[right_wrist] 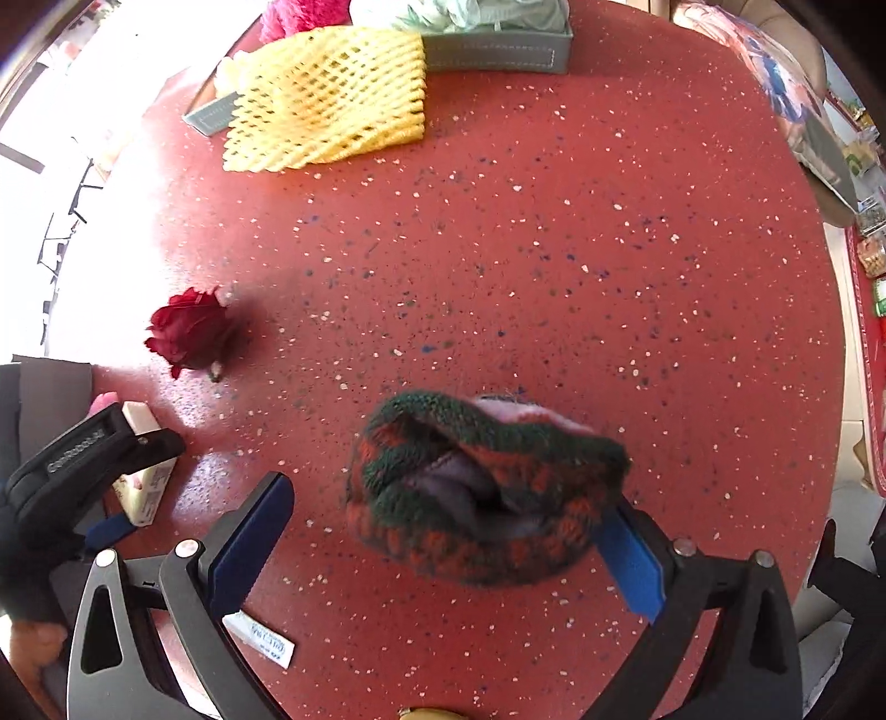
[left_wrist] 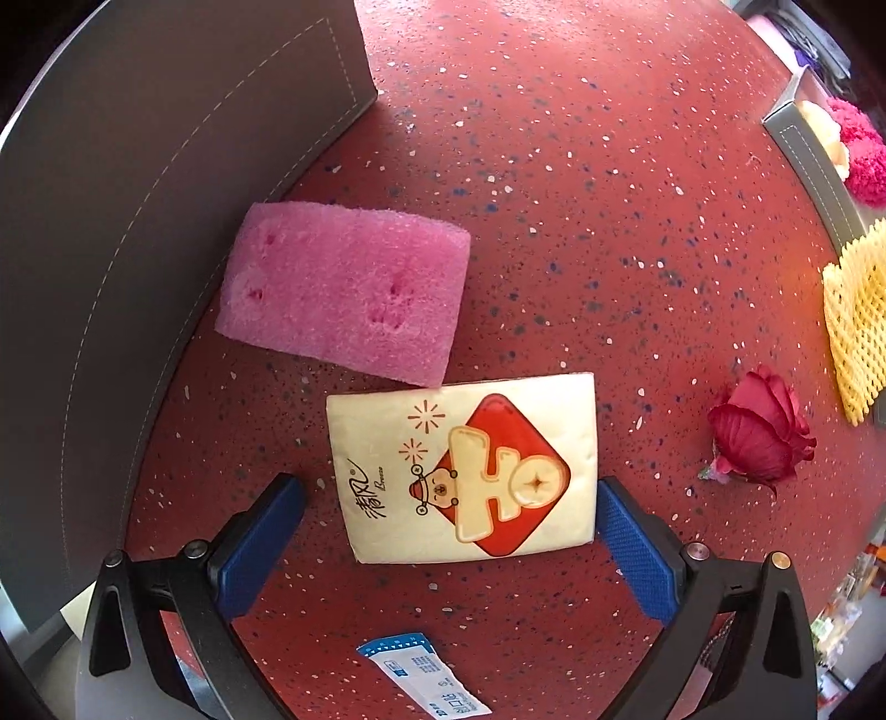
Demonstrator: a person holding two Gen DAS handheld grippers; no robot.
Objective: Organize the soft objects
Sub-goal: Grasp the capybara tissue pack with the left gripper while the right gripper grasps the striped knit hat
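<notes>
Red speckled tabletop, bright window glare at left, cluttered shelves far right

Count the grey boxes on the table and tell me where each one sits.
2. One grey box stands beside the pink sponge, near the left gripper. Another sits across the table behind the yellow foam net. More may be hidden.

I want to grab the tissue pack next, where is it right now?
In the left wrist view the tissue pack lies on the red table between the open left gripper's fingers, its far edge touching the pink sponge.
</notes>
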